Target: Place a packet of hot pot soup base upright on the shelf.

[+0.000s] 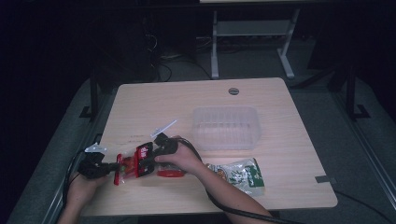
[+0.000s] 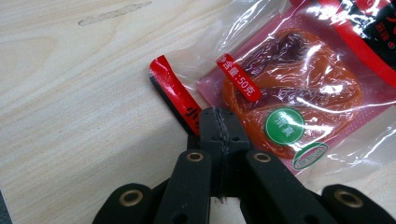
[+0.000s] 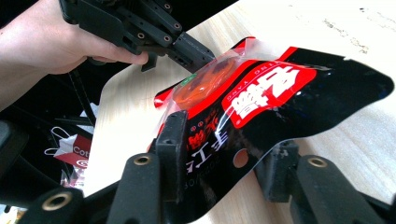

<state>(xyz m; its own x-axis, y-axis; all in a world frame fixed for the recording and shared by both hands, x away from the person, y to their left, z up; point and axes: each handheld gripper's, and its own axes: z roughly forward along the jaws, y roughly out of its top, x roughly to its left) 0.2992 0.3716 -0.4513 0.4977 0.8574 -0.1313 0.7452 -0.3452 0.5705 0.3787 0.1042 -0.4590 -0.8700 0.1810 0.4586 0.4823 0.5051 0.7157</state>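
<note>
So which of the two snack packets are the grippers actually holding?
The red-and-black packet at the table's near left: the left gripper is pinched shut on its edge and the right gripper's jaws straddle its other end. The green-and-white packet lies untouched, nearer the right.

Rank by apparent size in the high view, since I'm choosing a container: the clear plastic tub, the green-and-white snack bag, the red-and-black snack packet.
1. Clear plastic tub, clearly largest.
2. Green-and-white snack bag and red-and-black snack packet look alike; the packet is partly covered by the grippers, so unranked.
</note>
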